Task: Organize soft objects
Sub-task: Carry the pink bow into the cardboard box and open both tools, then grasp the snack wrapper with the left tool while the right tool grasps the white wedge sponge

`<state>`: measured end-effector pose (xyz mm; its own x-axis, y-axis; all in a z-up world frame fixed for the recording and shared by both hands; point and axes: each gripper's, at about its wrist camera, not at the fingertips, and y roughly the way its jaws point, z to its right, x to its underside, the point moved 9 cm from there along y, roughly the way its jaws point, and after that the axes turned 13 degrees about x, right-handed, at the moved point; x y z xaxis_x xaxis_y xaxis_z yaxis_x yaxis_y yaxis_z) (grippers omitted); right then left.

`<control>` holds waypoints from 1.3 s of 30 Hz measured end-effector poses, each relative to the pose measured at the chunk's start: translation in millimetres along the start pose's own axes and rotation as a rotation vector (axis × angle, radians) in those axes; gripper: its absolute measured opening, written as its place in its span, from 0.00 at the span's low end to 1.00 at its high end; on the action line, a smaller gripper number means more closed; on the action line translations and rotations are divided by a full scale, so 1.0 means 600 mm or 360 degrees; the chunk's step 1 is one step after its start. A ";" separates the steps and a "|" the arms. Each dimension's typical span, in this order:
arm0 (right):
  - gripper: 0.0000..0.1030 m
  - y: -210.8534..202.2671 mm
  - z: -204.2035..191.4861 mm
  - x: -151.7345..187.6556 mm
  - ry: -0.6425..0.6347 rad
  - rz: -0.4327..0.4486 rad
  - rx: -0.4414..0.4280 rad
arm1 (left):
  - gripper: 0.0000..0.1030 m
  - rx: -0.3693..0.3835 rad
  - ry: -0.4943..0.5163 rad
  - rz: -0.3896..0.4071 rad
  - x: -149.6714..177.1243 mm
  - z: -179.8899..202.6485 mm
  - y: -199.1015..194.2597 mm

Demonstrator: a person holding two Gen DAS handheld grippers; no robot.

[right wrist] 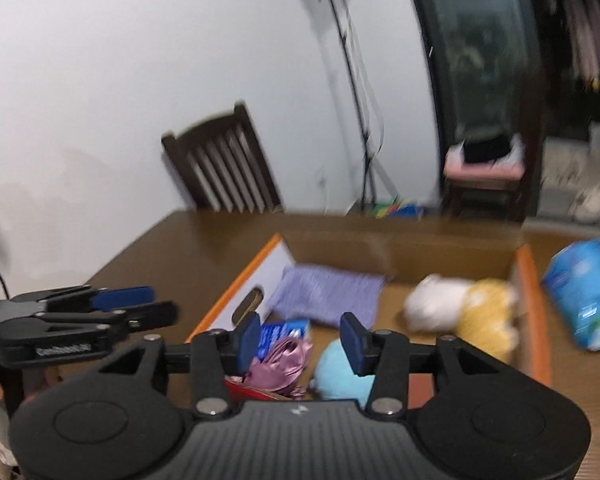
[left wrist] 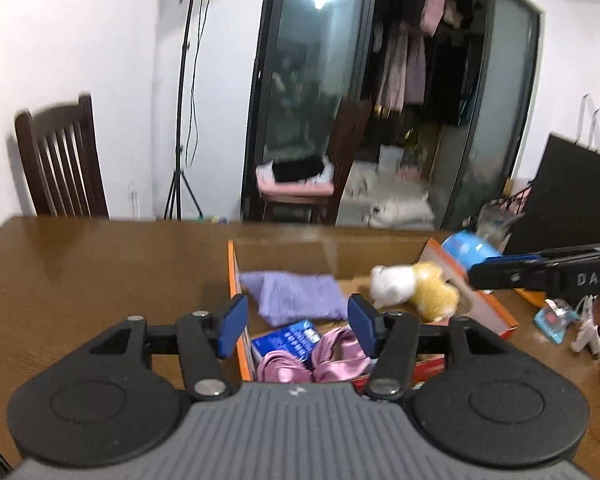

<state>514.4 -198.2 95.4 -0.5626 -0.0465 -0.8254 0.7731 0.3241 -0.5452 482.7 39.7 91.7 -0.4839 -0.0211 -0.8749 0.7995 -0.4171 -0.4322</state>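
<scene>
An orange-rimmed cardboard box (left wrist: 233, 280) stands on the brown table. Inside it lie a folded purple cloth (left wrist: 296, 296), a white-and-yellow plush toy (left wrist: 416, 288), pink satin fabric (left wrist: 320, 356) and a blue packet (left wrist: 292, 340). My left gripper (left wrist: 298, 320) hovers open above the box's near end, with nothing between its blue pads. My right gripper (right wrist: 300, 340) is open too, over the pink satin fabric (right wrist: 280, 364) and a light blue soft thing (right wrist: 336, 372). The purple cloth (right wrist: 328, 292) and plush toy (right wrist: 460, 312) lie beyond it. Each gripper shows side-on in the other's view: right gripper (left wrist: 474, 270), left gripper (right wrist: 156, 302).
A blue tissue pack (right wrist: 584, 292) lies outside the box on the right. A small clear bottle (left wrist: 552, 320) and a black bag (left wrist: 568, 200) occupy the table's right end. Dark wooden chairs (left wrist: 60, 160) and a light stand (left wrist: 184, 120) are behind the table.
</scene>
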 end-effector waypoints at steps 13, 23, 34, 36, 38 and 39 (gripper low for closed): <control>0.57 -0.250 0.005 0.166 -0.0101 0.0342 0.0213 | 0.74 0.0086 0.0039 0.0224 0.137 0.134 -0.182; 0.64 -0.302 -0.020 0.395 0.0049 0.0215 0.0140 | 0.77 0.0136 -0.0200 -0.0026 0.346 0.150 -0.226; 0.64 -0.245 0.000 0.387 0.0044 0.0172 0.0298 | 0.77 0.0171 -0.0154 -0.0093 0.330 0.159 -0.145; 0.64 -0.215 0.012 0.384 0.0070 0.0124 0.0320 | 0.76 0.0168 -0.0098 -0.0128 0.325 0.164 -0.106; 0.64 -0.188 0.022 0.378 0.0076 0.0101 0.0338 | 0.75 0.0158 -0.0054 -0.0160 0.323 0.167 -0.066; 0.63 -0.171 0.028 0.371 0.0080 0.0086 0.0346 | 0.73 0.0157 -0.0048 -0.0174 0.323 0.167 -0.049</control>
<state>314.7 -257.5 -34.9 -0.5286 0.0143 -0.8488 0.8442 0.1137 -0.5238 330.1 -43.1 -43.2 -0.5778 0.0026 -0.8162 0.7033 -0.5058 -0.4995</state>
